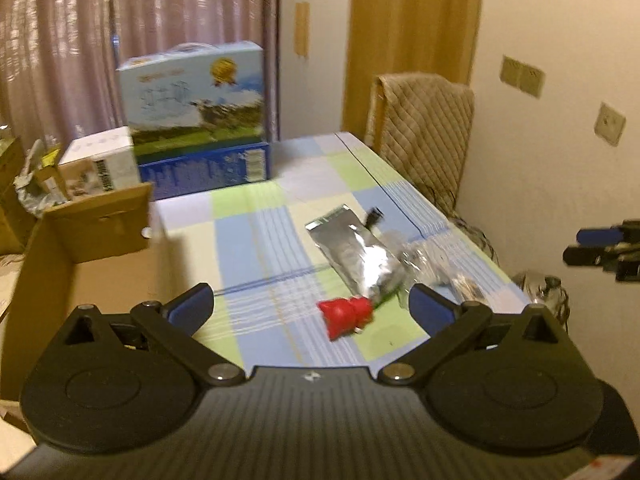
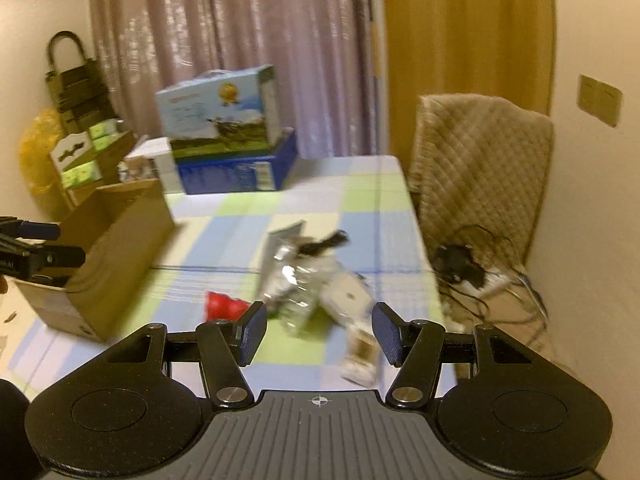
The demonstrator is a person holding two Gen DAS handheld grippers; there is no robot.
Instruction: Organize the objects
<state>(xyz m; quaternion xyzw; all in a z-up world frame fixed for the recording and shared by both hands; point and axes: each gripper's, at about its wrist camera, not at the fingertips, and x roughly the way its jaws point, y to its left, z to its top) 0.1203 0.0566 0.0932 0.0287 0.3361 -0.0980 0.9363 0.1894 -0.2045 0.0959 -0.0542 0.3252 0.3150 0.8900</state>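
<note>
A red rose-shaped toy point(image 1: 347, 315) lies on the checked tablecloth point(image 1: 256, 232) between my left gripper's point(image 1: 310, 308) open fingers, slightly ahead of them. A silver foil pouch point(image 1: 356, 254) and clear plastic packets point(image 1: 436, 264) lie just beyond it to the right. An open cardboard box point(image 1: 84, 268) stands at the left. In the right wrist view my right gripper point(image 2: 319, 330) is open and empty above the foil pouch point(image 2: 288, 276), a white packet point(image 2: 350, 296) and a small packet point(image 2: 362, 358); the red toy point(image 2: 224, 306) sits left of its left finger. The cardboard box point(image 2: 116, 256) is at the left.
A blue carton with a handle point(image 1: 196, 120) and a white box point(image 1: 100, 160) stand at the table's far left. A padded chair point(image 1: 424, 136) stands by the table's right edge, with cables and a power strip point(image 2: 476, 276) beside it. The right gripper's tips point(image 1: 600, 248) show at the right.
</note>
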